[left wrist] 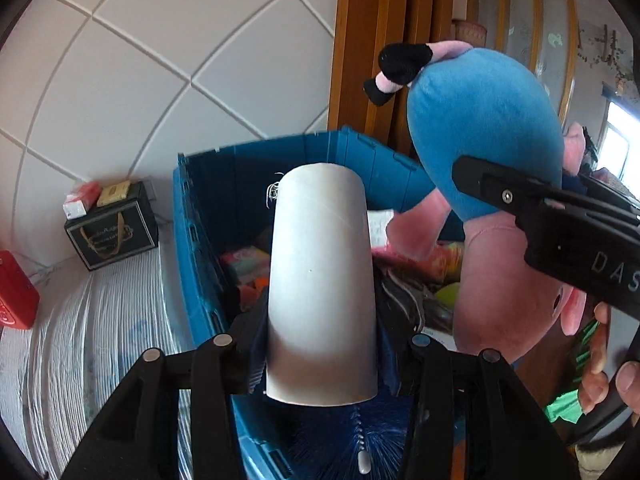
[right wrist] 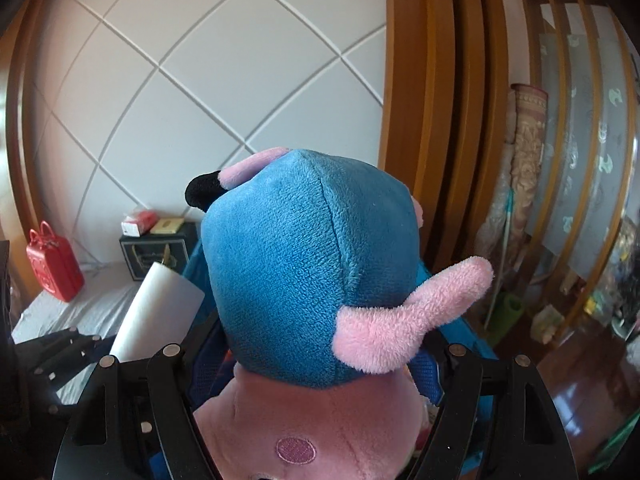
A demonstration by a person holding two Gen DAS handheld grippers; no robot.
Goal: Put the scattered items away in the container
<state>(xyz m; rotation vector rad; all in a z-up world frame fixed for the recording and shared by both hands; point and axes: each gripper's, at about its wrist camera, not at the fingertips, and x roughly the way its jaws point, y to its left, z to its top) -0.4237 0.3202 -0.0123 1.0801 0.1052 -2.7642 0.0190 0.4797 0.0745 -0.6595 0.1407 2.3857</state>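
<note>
White wall panels are sitting behind the blue bin (left wrist: 200,216), which is standing on the bed. I am holding one white tube (left wrist: 322,280) in my left gripper (left wrist: 320,356) and one pink and blue plush toy (right wrist: 312,280) in my right gripper (right wrist: 316,392), both squeezed tight over the bin so they can drop inside.

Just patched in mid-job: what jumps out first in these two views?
The big pink plush pig in a blue dress, clamped in the right gripper, fills the right wrist view and hangs over the blue plastic crate. The left gripper holds a white cardboard tube above the same crate.
</note>
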